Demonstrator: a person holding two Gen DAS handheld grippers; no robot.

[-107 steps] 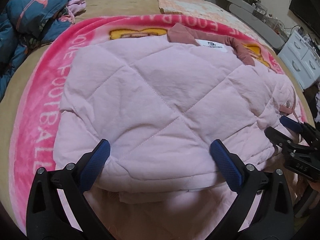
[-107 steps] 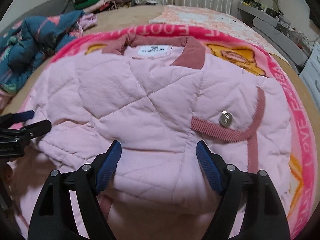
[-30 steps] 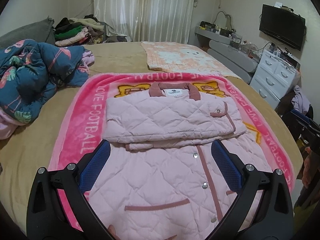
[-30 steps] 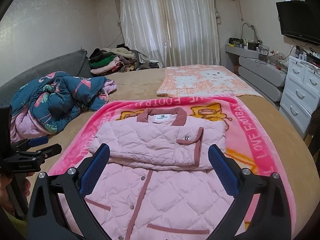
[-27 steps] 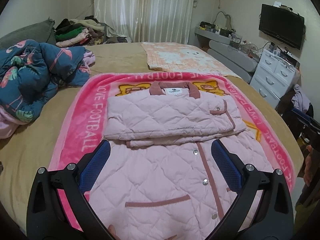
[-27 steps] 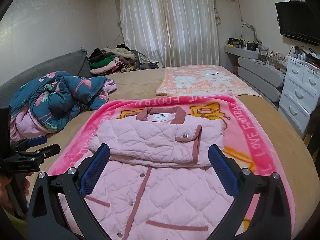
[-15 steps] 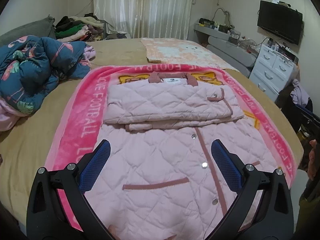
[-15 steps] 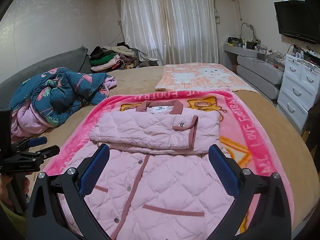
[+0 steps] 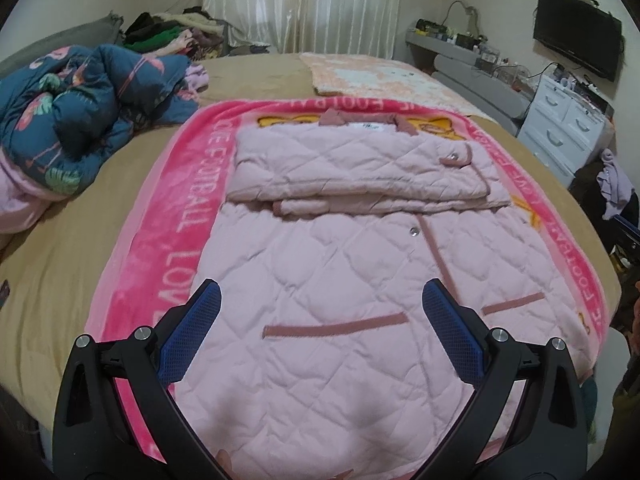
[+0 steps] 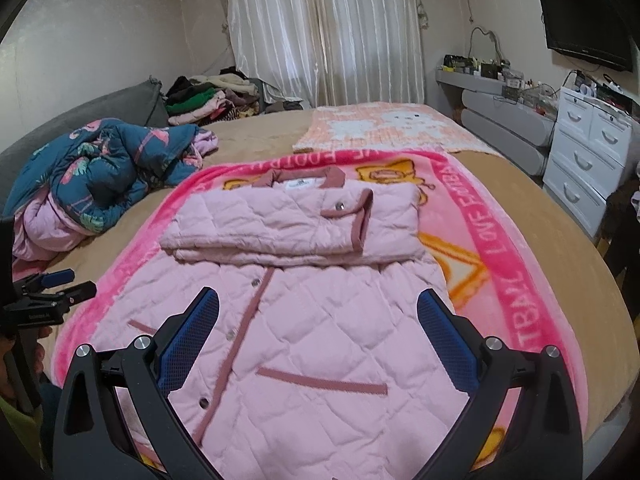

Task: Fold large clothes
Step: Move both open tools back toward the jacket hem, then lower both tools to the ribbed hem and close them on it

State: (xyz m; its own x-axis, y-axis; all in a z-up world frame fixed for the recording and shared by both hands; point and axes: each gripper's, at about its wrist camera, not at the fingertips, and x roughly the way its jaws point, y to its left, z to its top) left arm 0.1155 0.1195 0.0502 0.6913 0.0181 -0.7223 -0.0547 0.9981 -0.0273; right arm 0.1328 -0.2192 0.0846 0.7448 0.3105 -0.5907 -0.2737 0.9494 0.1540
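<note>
Pink quilted jacket (image 9: 336,280): lies flat, front up, on a pink blanket (image 9: 160,248) spread over the bed (image 9: 56,264); the sleeves are folded across the chest into a thick band just below the collar (image 10: 298,178), the lower half spread toward the camera with snaps and two trimmed pockets showing. Left gripper (image 9: 320,328): jaws wide apart, empty, hovering above the lower half. Right gripper (image 10: 318,328): likewise spread wide and empty, above the hem end. Step in hand, as judged: lifting the hem up over the folded band. To do it well, take both hem corners together, pinch through all padded layers, raise evenly and lay the edge square to the collar so the bulky quilting does not skew or drag the sleeves loose. Surroundings: tan sheet on the bed, a crumpled blue floral quilt (image 10: 104,172) well to the left, a peach blanket (image 10: 384,128) beyond, piled clothes (image 10: 208,100) by the curtains (image 10: 324,32), white drawers (image 10: 588,160) and a wall television (image 10: 584,16) at right.
</note>
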